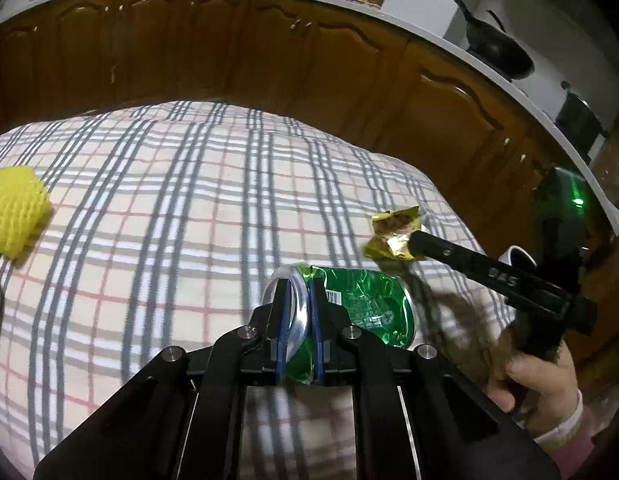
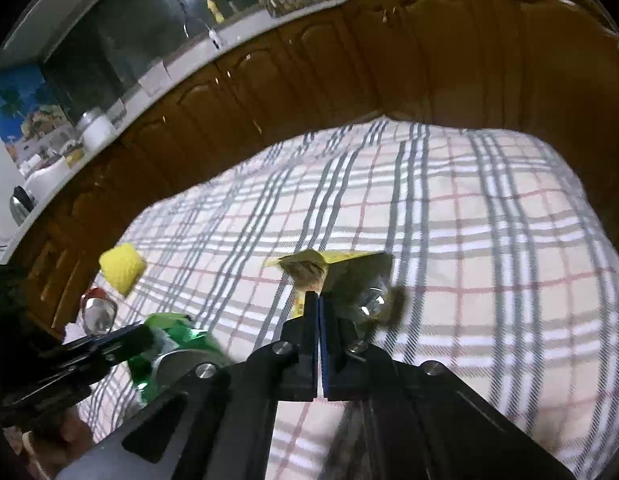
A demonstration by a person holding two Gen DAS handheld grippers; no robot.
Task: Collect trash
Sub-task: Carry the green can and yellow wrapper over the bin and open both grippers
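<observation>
Left gripper (image 1: 296,294) clamps a crushed green can (image 1: 361,308), its label unreadable; right gripper (image 2: 317,300) pinches a crumpled yellow wrapper (image 2: 309,268), print blurred, above the plaid tablecloth (image 1: 169,200).

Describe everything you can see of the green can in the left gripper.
The green can is a crushed metal drink can with a shiny, crumpled green wall, a white barcode panel and a silver end rim. It lies tipped sideways, lifted above the checked cloth. The left gripper is shut on its dented end, the blue pads pinching the rim. Only the pads visibly touch it. The right wrist view shows it low on the left.
</observation>
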